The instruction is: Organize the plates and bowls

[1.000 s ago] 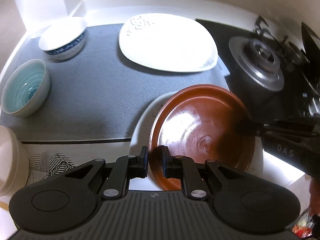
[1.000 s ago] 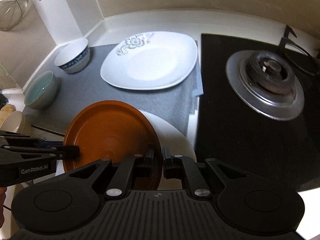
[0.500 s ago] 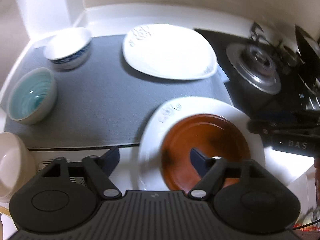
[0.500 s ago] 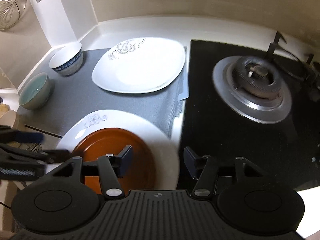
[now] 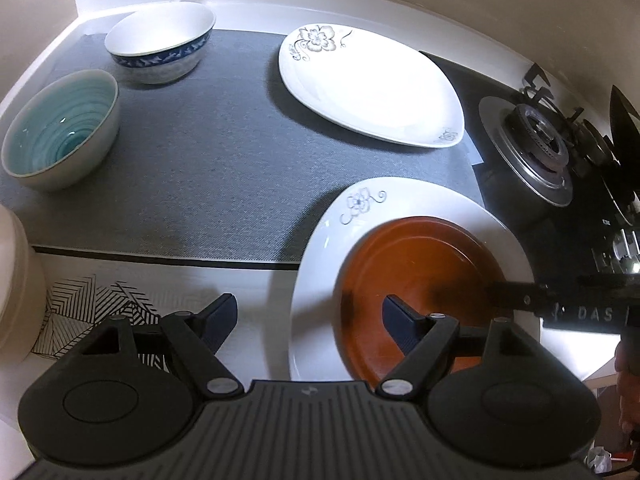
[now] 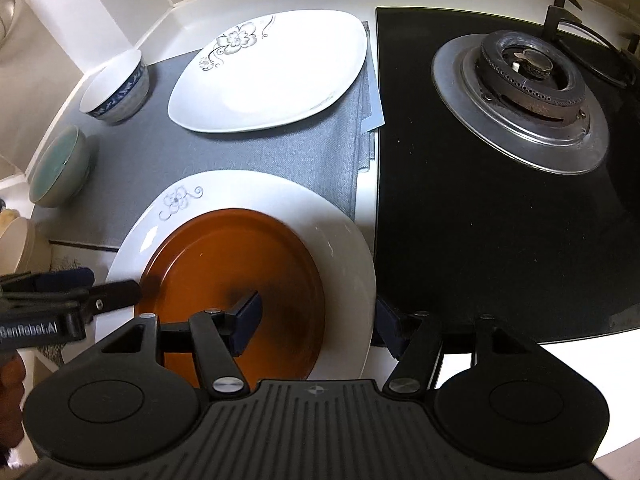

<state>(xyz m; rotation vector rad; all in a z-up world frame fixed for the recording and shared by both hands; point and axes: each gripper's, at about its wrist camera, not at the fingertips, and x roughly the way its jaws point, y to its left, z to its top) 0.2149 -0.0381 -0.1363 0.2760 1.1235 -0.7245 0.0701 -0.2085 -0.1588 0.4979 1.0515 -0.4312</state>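
A brown plate (image 5: 416, 276) (image 6: 240, 272) lies flat on a round white plate (image 5: 320, 248) (image 6: 340, 248) at the counter's front. My left gripper (image 5: 308, 316) is open and empty above the white plate's left rim. My right gripper (image 6: 316, 316) is open and empty above its right rim. A second white flowered plate (image 5: 372, 84) (image 6: 272, 72) lies on the grey mat behind. A blue-patterned bowl (image 5: 160, 44) (image 6: 116, 88) and a teal bowl (image 5: 60, 124) (image 6: 60, 164) stand on the mat's left side.
The grey mat (image 5: 200, 152) (image 6: 168, 152) covers the counter. A black gas hob with a steel burner (image 5: 532, 148) (image 6: 524, 96) lies to the right. A cream bowl (image 5: 16, 288) (image 6: 18, 244) stands at the left edge. Walls close the back and left.
Both grippers were shut on the raised brown plate's rim. They opened and let it go, and it now lies flat on the round white plate.
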